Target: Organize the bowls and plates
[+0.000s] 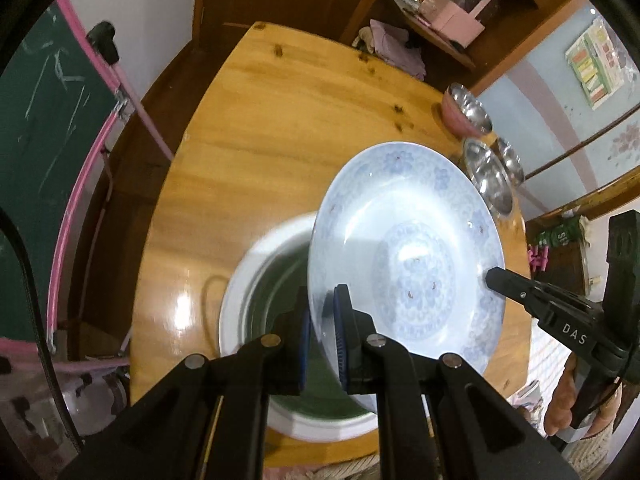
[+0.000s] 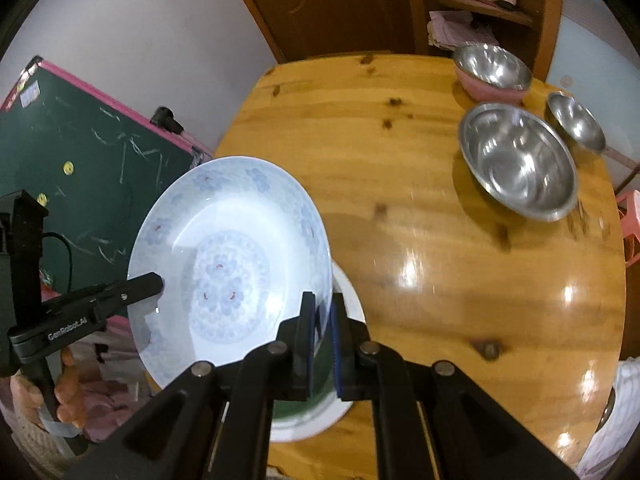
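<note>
Two grippers, one plate between them. Left gripper point(image 1: 322, 336) has its fingers point(image 1: 343, 344) pinched narrow on the near rim of the blue-patterned plate point(image 1: 404, 248). Right gripper point(image 2: 322, 340) does the same on the opposite rim, its fingers point(image 2: 307, 336) clamped on the edge. In the left wrist view the right gripper reaches in from the right edge and its tip meets the plate rim. In the right wrist view the left gripper comes in from the left likewise. Plate is off the worktop point(image 1: 260, 128), tilted, held over the second dish.

Count on the worktop:
- 1 white-rimmed dish with a dark green inside point(image 1: 256, 300), flat on the wood, directly under the held plate and partly hidden by it.
- 3 steel bowls at the far right: a large one point(image 2: 518, 160), a small one point(image 2: 576, 120) just beside it, and one nested in a pink bowl point(image 2: 492, 70) behind them.
- 1 pink bowl, so 4 bowls total.

Plates total: 2, one held and one lying down. Bowls sit well apart from the plates.

Off the worktop: a green chalkboard with a pink frame point(image 2: 80, 152) on the left, a wooden shelf point(image 1: 452, 12) with clutter behind.
</note>
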The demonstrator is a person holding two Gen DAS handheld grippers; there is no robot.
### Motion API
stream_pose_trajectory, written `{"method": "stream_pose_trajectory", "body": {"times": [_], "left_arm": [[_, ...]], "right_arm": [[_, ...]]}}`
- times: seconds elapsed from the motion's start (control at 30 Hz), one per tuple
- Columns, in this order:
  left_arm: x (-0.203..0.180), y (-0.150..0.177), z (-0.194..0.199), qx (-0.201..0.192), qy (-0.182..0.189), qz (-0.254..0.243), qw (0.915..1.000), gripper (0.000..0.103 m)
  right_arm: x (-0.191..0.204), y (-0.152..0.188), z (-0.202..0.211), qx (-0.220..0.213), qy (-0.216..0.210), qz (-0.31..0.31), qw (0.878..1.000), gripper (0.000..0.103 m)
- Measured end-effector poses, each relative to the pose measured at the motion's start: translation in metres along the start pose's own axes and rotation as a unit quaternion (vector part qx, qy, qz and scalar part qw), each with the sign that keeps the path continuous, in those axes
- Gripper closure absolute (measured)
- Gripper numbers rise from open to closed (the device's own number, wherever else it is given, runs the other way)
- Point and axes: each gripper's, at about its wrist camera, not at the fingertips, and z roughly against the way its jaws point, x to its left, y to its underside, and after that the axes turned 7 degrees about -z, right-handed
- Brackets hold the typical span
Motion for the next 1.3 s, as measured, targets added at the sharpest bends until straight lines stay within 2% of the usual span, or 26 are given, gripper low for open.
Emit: {"method": "stream_pose_trajectory", "body": {"times": [0.1, 0.33, 0.6, 0.83, 1.03, 1.17, 1.23, 1.3], "left_arm": [[0.004, 0.021, -0.013, 0.011, 0.0, 0.009, 0.9999, 0.095], [0.023, 0.048, -0.037, 0.034, -0.008, 0.029, 0.999, 0.094], [0.03, 0.05, -0.048, 0.04, -0.026, 0.022, 0.9986, 0.094], [0.025, 0.049, -0.062, 0.054, -0.018, 0.013, 0.9983, 0.092], [0.014, 0.047, -0.063, 0.055, -0.035, -0.006, 0.9979, 0.091], [0.015, 0.047, -0.056, 0.052, -0.029, -0.002, 0.9982, 0.079], [0.012, 0.045, -0.047, 0.033, -0.043, -0.011, 0.9985, 0.067], [0.005, 0.042, -0.034, 0.007, -0.072, -0.028, 0.997, 0.05]], "right_arm": [[-0.006, 0.02, -0.011, 0.008, 0.0, -0.006, 1.0, 0.097], [-0.006, 0.045, -0.044, 0.032, 0.009, 0.005, 0.999, 0.097], [0.002, 0.059, -0.065, 0.039, 0.023, 0.016, 0.999, 0.095], [0.002, 0.058, -0.065, 0.027, 0.051, 0.027, 0.998, 0.095], [0.007, 0.058, -0.066, 0.018, 0.067, 0.041, 0.997, 0.094], [0.008, 0.057, -0.066, 0.015, 0.072, 0.047, 0.996, 0.094], [0.008, 0.057, -0.066, 0.014, 0.072, 0.049, 0.996, 0.094], [0.008, 0.058, -0.065, 0.012, 0.075, 0.051, 0.996, 0.094]]}}
